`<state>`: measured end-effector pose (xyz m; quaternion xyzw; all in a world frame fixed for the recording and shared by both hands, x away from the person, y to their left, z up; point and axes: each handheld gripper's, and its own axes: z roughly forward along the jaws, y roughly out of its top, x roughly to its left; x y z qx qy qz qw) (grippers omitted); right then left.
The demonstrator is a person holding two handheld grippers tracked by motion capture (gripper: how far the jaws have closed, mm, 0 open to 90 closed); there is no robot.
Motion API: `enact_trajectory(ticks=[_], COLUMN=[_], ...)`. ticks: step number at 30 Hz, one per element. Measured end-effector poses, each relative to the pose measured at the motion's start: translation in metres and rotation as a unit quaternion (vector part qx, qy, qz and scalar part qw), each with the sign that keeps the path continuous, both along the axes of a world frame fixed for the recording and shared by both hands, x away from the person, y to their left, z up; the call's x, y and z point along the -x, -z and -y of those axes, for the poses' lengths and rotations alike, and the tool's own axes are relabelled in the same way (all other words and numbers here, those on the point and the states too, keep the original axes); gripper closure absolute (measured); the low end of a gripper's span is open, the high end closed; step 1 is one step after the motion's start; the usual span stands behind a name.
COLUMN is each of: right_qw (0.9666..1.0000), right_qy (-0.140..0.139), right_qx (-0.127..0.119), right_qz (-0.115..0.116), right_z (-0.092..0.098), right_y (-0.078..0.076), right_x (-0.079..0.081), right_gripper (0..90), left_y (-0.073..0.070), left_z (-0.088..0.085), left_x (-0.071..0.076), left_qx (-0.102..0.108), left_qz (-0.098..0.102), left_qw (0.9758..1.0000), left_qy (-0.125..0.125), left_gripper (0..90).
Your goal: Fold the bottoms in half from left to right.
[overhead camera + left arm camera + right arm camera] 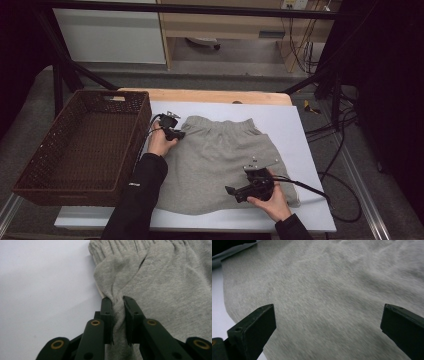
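Grey shorts lie spread on the white table cover, elastic waistband at the far side. My left gripper is at the shorts' far left corner, shut on a bunched fold of the grey shorts just below the waistband; the cloth is pinched between its jaws at my left gripper. My right gripper hovers over the near right part of the shorts, jaws wide apart. In its own view, my right gripper has only flat grey shorts between its fingers, and the picture is blurred.
A dark brown wicker basket stands at the left of the table, beside the left forearm. The white table cover shows bare around the shorts. Cables trail off the right side of the table to the floor.
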<state>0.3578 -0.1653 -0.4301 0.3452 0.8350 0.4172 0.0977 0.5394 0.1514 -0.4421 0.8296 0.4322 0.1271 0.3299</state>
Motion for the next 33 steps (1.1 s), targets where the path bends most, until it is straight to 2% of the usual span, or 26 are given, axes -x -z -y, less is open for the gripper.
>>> enact_trajectory(ticks=[11, 15, 17, 20, 24, 31, 33], right_qw=[0.9998, 0.9996, 0.9996, 0.9993, 0.9991, 0.9985, 0.9984], right_qy=[-0.02, -0.026, -0.03, -0.035, -0.041, -0.053, -0.055], right_qx=[0.0, 0.007, 0.0, 0.009, -0.003, 0.011, 0.003], right_qz=[0.002, 0.005, 0.004, 0.007, 0.006, 0.009, 0.005], right_z=[-0.025, -0.035, -0.038, -0.044, -0.051, -0.063, -0.067], right_y=[-0.004, -0.005, -0.005, -0.006, -0.005, -0.005, -0.007], right_x=[-0.002, -0.002, -0.002, -0.002, -0.001, 0.001, 0.001], right_gripper=[0.9, 0.9, 0.9, 1.0, 1.1, 1.2, 1.6], left_y=[0.0, 0.0, 0.0, 0.0, 0.0, 0.0, 0.0], left_z=[0.0, 0.0, 0.0, 0.0, 0.0, 0.0, 0.0], left_x=[0.0, 0.0, 0.0, 0.0, 0.0, 0.0, 0.0], left_qx=[-0.001, -0.002, -0.002, -0.002, 0.0, 0.0, -0.001], left_qz=[0.002, 0.003, 0.002, 0.002, 0.001, 0.0, 0.0], left_qw=[1.0, 1.0, 1.0, 1.0, 1.0, 1.0, 1.0], left_qy=[0.002, 0.002, 0.002, 0.002, 0.002, 0.003, 0.002], left_gripper=[78.3, 78.3, 78.3, 78.3, 78.3, 78.3, 78.3])
